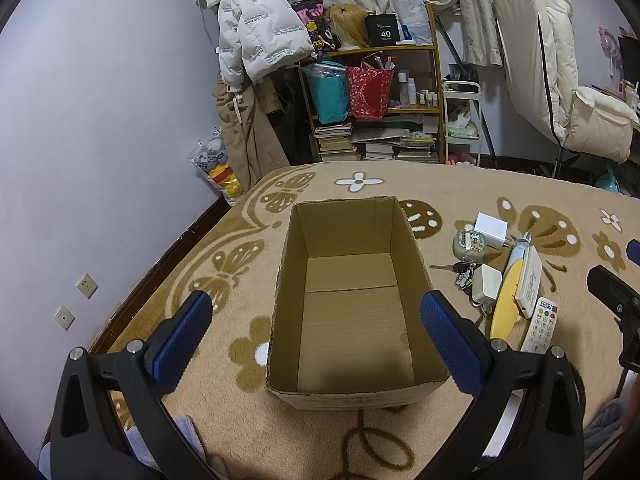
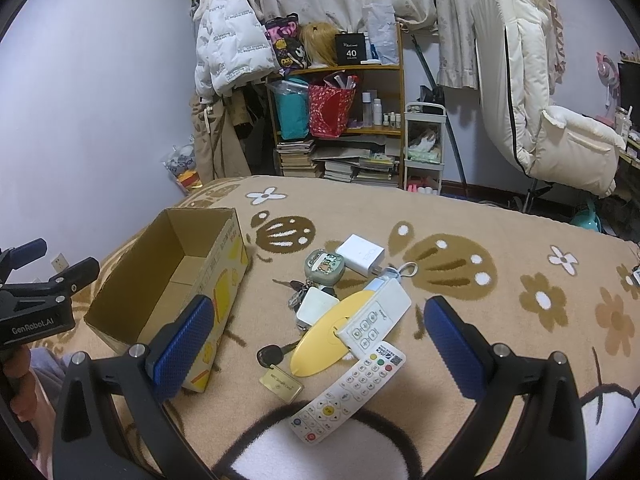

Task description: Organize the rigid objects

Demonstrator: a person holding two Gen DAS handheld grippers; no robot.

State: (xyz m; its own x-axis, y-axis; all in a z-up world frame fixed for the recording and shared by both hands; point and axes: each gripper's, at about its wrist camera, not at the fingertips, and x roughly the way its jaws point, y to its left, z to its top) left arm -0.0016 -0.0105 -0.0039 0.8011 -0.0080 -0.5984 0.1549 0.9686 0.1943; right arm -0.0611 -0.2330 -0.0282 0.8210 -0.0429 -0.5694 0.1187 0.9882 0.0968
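Remote [image 2: 348, 392] between right tongs [image 2: 320, 344], spread, empty | box [image 1: 348, 300] ahead of left tongs [image 1: 316, 336], spread

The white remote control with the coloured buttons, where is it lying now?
In the right wrist view the white remote control lies on the patterned blanket, nearest the camera, just below the yellow oval item, right of the cardboard box.

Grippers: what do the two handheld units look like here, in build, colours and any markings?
Both share one design: black plastic frames with triangular cut-outs and silver bolts, each finger ending in a blue textured pad. The left gripper shows this in its own view; from the right wrist its body reads "GenRobot.AI" in white. The right gripper matches. No cables visible.
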